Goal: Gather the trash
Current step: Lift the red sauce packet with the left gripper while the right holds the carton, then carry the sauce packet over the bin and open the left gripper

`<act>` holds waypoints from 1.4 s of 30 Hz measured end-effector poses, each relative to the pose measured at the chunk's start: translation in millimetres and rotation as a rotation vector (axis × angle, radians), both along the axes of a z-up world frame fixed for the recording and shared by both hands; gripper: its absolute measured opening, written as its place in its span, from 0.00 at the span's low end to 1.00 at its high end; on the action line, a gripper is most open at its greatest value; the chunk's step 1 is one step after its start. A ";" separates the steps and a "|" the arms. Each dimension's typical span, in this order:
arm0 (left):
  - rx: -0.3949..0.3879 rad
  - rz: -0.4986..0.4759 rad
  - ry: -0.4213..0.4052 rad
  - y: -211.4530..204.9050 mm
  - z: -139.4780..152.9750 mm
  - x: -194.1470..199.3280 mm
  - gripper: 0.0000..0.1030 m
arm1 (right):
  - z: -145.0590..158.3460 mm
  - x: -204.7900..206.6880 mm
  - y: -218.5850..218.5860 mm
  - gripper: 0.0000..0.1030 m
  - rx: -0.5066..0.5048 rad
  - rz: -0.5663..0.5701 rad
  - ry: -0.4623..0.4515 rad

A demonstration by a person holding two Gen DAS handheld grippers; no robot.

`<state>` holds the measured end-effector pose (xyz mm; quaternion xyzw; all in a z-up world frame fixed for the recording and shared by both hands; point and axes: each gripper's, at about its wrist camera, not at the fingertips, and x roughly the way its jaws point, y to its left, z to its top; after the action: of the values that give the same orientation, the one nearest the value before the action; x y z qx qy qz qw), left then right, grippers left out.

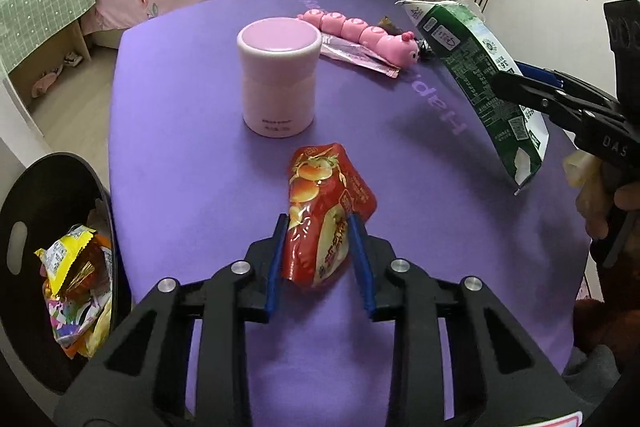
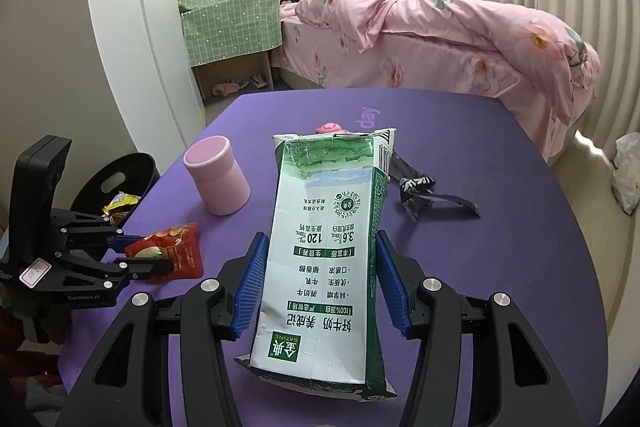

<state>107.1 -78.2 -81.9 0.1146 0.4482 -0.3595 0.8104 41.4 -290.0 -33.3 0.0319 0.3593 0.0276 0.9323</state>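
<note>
My left gripper (image 1: 319,227) is shut on a red snack packet (image 1: 326,211) just above the purple table (image 1: 200,187); it also shows in the right wrist view (image 2: 154,253) with the packet (image 2: 176,247). My right gripper (image 2: 320,247) is shut on a flattened green and white milk carton (image 2: 324,267), held above the table; the carton also shows at the right of the left wrist view (image 1: 480,83). A black bin (image 1: 52,255) with several wrappers stands left of the table. A dark crumpled wrapper (image 2: 420,191) and a pink sachet (image 1: 356,55) lie on the table.
A pink lidded jar (image 1: 279,79) stands mid-table. A pink caterpillar toy (image 1: 360,31) lies at the far side. A bed with pink bedding (image 2: 440,39) is beyond the table, and a green-covered shelf (image 2: 228,27) is to its left.
</note>
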 end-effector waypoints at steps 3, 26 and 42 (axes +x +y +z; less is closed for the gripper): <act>-0.014 0.011 -0.020 2.8 7.0 -5.6 0.17 | 4.5 -0.2 1.4 0.49 -0.003 0.004 -0.010; -0.136 0.411 -0.224 141.6 112.7 10.6 0.13 | 109.4 45.8 111.8 0.49 -0.081 0.244 -0.214; -0.177 0.537 -0.072 201.1 57.0 33.3 0.13 | 86.1 76.0 175.9 0.49 -0.113 0.337 -0.149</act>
<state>140.4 122.9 -24.9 -0.0665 0.4002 -0.1655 0.8989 117.4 -114.1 52.8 -0.0833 0.2908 0.1655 0.9387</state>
